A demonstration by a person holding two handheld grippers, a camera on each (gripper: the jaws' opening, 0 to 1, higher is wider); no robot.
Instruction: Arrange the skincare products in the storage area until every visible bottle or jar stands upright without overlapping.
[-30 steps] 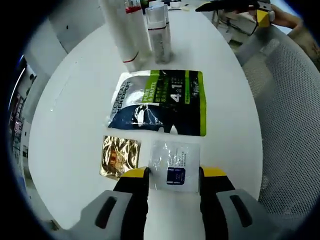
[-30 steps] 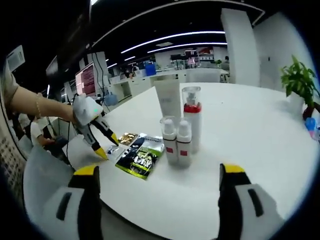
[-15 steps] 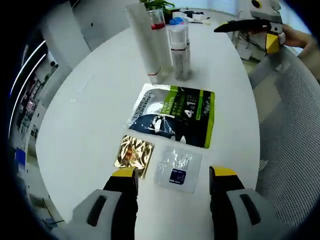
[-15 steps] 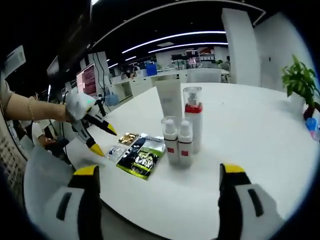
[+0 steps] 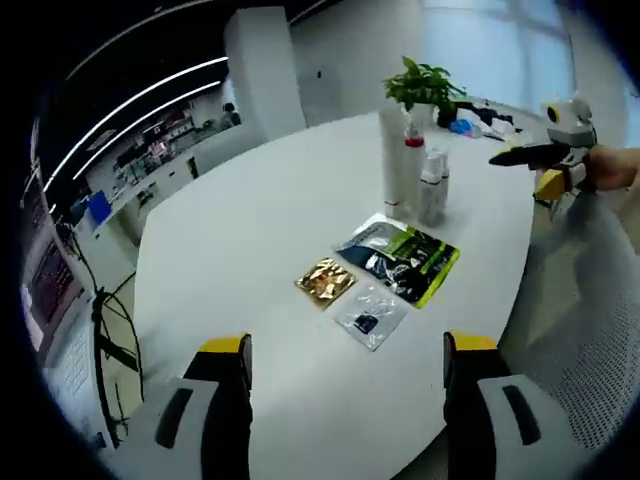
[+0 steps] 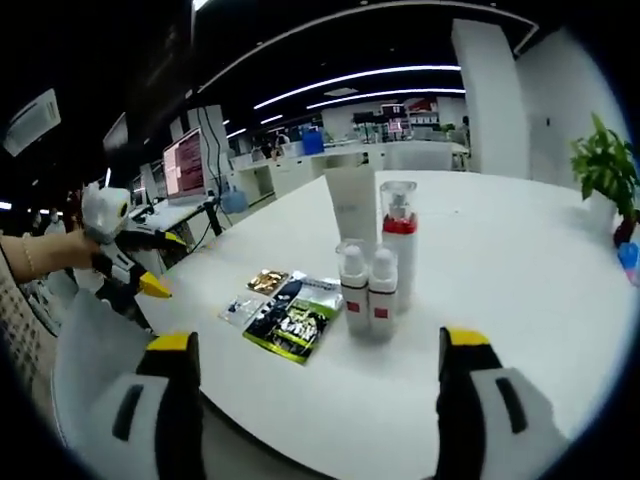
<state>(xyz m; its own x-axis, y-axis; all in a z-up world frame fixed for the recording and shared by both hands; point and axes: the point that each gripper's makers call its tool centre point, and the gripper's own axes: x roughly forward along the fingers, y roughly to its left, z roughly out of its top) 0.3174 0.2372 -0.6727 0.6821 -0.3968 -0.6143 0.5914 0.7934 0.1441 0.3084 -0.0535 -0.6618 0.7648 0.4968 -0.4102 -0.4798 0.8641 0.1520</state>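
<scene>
Four containers stand upright together on the white round table (image 5: 230, 230): a tall white tube (image 6: 352, 208), a pump bottle with a red band (image 6: 399, 245) and two small white bottles (image 6: 353, 292) (image 6: 381, 296). Before them lie a green and black pouch (image 5: 400, 260), a gold sachet (image 5: 325, 282) and a clear sachet (image 5: 370, 317), all flat. My left gripper (image 5: 347, 345) hangs open, back from the table edge and well short of the sachets; it also appears at the left as the left gripper (image 6: 125, 258). My right gripper (image 6: 317, 340) is open and empty, short of the bottles.
A potted plant (image 5: 420, 85) stands at the table's far side behind the bottles. A mesh chair (image 5: 590, 370) sits by the table edge. Desks and monitors (image 6: 185, 160) fill the office beyond. A hand holds the right gripper (image 5: 545, 160) off the table's rim.
My left gripper has drawn back and up from the clear sachet, which lay between its jaws, to beyond the table edge. The sachets stay flat. The right gripper barely moved.
</scene>
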